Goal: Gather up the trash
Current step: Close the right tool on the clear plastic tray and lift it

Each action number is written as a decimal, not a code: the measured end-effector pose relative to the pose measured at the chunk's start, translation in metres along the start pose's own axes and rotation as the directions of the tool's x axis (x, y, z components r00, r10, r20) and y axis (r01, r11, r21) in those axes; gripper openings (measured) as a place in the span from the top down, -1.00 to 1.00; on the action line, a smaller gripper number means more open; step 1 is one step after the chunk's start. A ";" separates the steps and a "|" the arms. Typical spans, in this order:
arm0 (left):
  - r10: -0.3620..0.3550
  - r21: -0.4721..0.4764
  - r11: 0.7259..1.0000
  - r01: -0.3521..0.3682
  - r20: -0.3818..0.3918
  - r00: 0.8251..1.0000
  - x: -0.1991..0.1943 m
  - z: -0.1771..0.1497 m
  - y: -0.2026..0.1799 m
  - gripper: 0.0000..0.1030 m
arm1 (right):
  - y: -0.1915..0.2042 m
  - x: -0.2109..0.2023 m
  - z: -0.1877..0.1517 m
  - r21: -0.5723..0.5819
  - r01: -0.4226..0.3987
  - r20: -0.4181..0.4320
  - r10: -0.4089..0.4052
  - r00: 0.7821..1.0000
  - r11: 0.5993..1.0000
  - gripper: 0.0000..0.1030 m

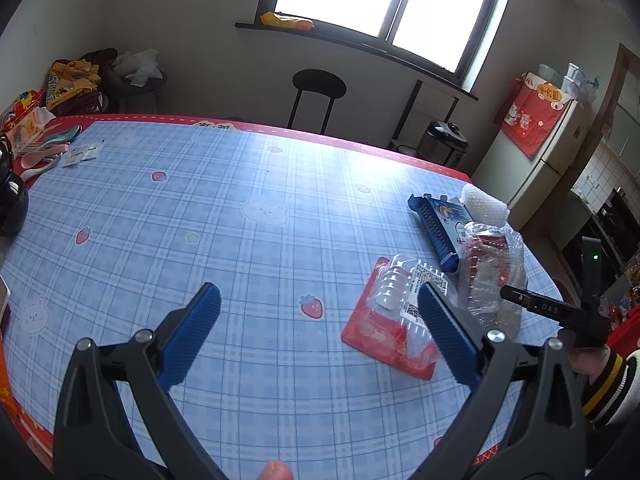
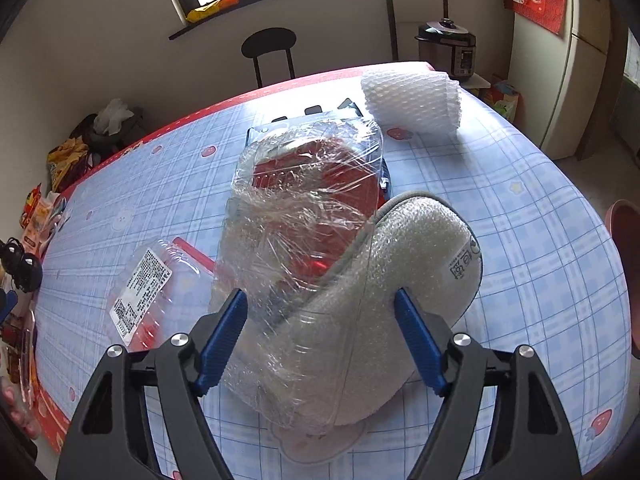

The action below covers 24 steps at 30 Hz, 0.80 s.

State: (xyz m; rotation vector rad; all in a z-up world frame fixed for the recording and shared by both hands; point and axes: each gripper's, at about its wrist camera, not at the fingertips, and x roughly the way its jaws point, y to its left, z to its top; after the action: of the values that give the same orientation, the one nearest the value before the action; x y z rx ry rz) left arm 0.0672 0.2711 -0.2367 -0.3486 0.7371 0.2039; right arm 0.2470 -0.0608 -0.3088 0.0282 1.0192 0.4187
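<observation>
The right claw [image 2: 320, 312] pressed both pads on the plastic-wrapped bundle [image 2: 304, 240]; the left claw [image 1: 320, 312] stood wide over the surface [image 1: 240, 208].

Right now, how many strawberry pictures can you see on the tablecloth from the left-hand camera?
4: one by the clear blister pack, one at the left, one further back, one faint far right. Trash may hide more.

Beyond the tongs, a black stool [image 1: 319, 84] stands past the far edge of the checked tabletop [image 1: 224, 216], a pressure cooker [image 2: 446, 50] and a fridge [image 2: 576, 52] off to their right.
</observation>
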 end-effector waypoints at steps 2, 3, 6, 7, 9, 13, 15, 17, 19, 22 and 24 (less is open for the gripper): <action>-0.001 -0.002 1.000 0.001 -0.001 1.000 -0.001 -0.002 0.000 -0.89 | 0.003 -0.001 0.002 -0.006 -0.002 -0.002 0.002 1.000 1.000 -0.17; -0.001 -0.004 1.000 0.001 0.000 1.000 -0.002 -0.002 0.000 -0.89 | 0.005 -0.002 0.003 -0.010 -0.003 -0.009 0.002 1.000 1.000 -0.12; 0.001 -0.012 1.000 -0.001 0.002 1.000 -0.006 -0.005 0.002 -0.89 | 0.009 -0.005 0.005 -0.035 0.003 0.001 -0.003 1.000 0.999 -0.11; 0.002 -0.013 1.000 -0.002 0.002 1.000 -0.007 -0.005 0.002 -0.89 | 0.009 -0.004 0.006 -0.035 -0.007 -0.004 0.007 1.000 0.999 -0.12; 0.004 -0.013 1.000 -0.004 0.002 1.000 -0.009 -0.007 0.002 -0.89 | 0.008 0.000 0.006 -0.023 -0.028 -0.022 0.027 0.999 0.999 -0.18; 0.006 -0.011 1.000 -0.006 -0.002 1.000 -0.012 -0.011 0.002 -0.89 | 0.003 0.007 0.005 0.019 -0.056 -0.020 0.056 0.998 0.998 -0.25; 0.006 -0.011 1.000 -0.006 -0.003 1.000 -0.014 -0.013 0.002 -0.89 | 0.001 0.006 0.005 0.035 -0.072 -0.024 0.073 0.997 0.997 -0.17; 0.007 -0.009 1.000 -0.007 -0.003 1.000 -0.015 -0.014 0.002 -0.89 | 0.001 -0.001 0.006 0.039 -0.087 -0.018 0.088 0.996 0.995 0.04; 0.005 -0.009 1.000 -0.005 -0.001 1.000 -0.016 -0.014 0.002 -0.89 | 0.001 -0.009 0.006 0.059 -0.151 -0.009 0.152 0.988 0.987 0.28; 0.000 -0.002 1.000 0.000 0.000 1.000 -0.016 -0.013 -0.001 -0.89 | 0.010 -0.028 0.007 0.038 -0.189 0.024 0.188 0.982 0.981 0.38; -0.007 0.004 1.000 0.007 -0.003 1.000 -0.015 -0.012 -0.005 -0.89 | 0.016 -0.042 0.007 0.020 -0.225 0.050 0.224 0.973 0.974 0.41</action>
State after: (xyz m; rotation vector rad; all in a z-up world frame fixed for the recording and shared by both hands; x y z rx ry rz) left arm 0.0505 0.2606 -0.2337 -0.3478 0.7394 0.1956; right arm 0.2285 -0.0598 -0.2672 0.1776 0.9779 0.6087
